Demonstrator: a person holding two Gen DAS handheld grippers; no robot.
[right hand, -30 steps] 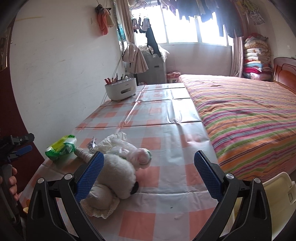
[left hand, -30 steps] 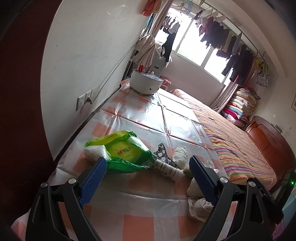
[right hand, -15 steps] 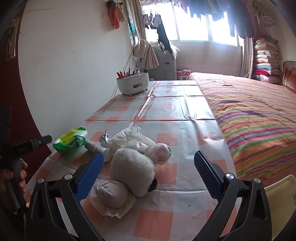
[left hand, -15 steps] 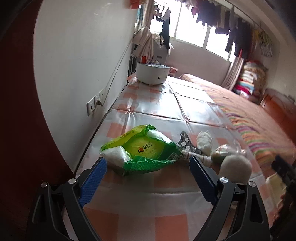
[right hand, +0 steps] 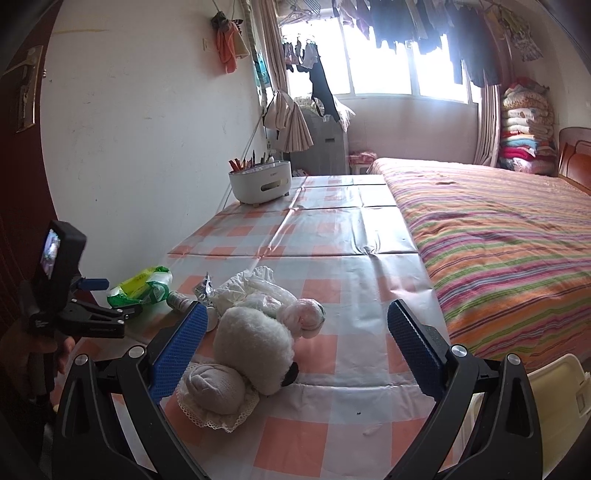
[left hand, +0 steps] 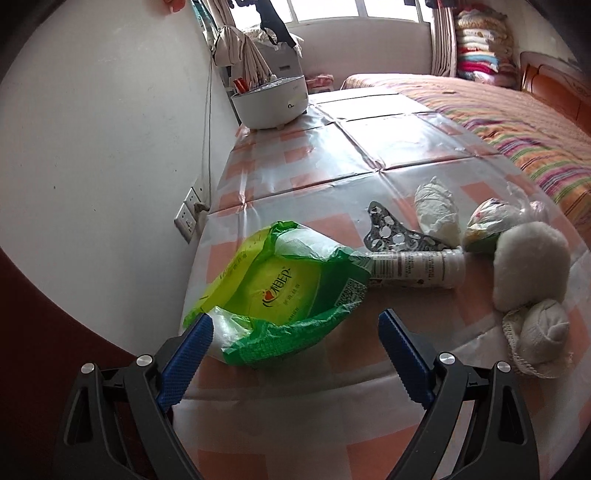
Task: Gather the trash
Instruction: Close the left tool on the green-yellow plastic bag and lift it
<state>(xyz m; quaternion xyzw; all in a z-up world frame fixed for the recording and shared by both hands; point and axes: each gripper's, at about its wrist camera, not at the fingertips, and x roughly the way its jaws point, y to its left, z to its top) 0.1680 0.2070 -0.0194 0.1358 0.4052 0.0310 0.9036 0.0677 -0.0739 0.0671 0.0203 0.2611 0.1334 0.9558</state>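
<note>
Lay near the counter (left hand: 369, 155) edge by the wall: green bag (left hand: 284, 291), its near end between the spread, empty jaws of the left gripper (left hand: 291, 332). Right gripper (right hand: 295, 325) likewise agape over the white plush ball (right hand: 255, 347). Bare checkered cloth beyond. Bottle (left hand: 413, 266) label unreadable; stool (right hand: 554, 387) seen only from the right, cut off.

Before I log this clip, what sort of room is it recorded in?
Most likely a lived-in home bedroom. A bed with a striped cover runs along a table under a checked plastic cloth, folded quilts are stacked in the corner, and laundry hangs drying at the window.
</note>
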